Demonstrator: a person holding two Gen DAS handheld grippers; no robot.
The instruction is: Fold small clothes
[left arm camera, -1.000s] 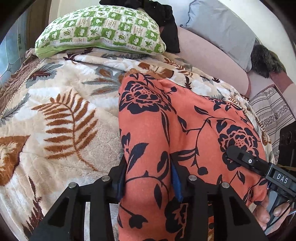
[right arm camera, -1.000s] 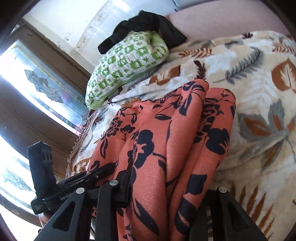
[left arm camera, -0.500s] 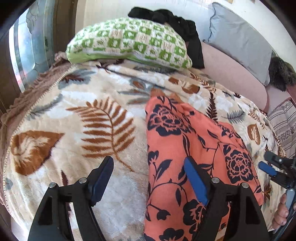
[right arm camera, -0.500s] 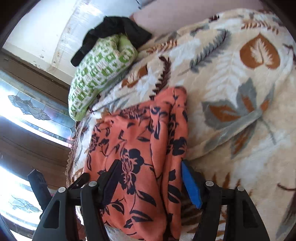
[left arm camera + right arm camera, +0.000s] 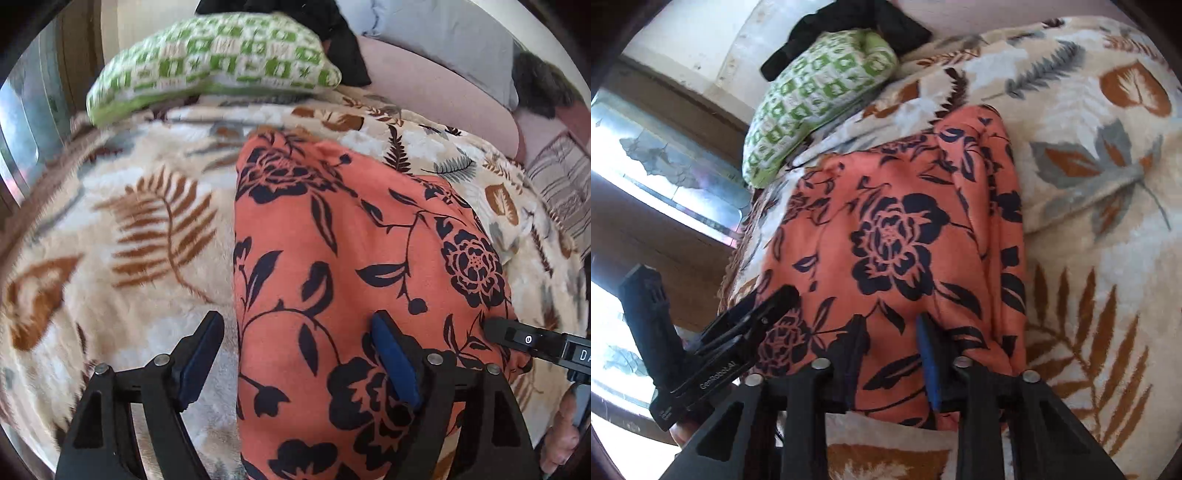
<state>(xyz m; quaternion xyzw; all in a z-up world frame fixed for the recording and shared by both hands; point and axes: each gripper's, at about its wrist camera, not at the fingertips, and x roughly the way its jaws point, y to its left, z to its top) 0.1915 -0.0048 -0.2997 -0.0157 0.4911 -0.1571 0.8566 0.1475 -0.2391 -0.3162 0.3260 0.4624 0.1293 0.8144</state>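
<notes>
Left gripper (image 5: pixel 297 354) opening wide astride the orange floral garment (image 5: pixel 351 258), released since a second ago; right gripper (image 5: pixel 892 343) closing—apparently pinching its near edge—for another fold.

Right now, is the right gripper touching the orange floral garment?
Touching. The right wrist view shows the right gripper with its jaws closing on a raised fold of the orange floral garment, both pads against the cloth.

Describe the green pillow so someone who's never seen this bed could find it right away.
Start at the leaf-print blanket covering the bed. At its far end lies the green pillow, beyond the orange floral garment. It alone has a green-and-white checked pattern.
</notes>
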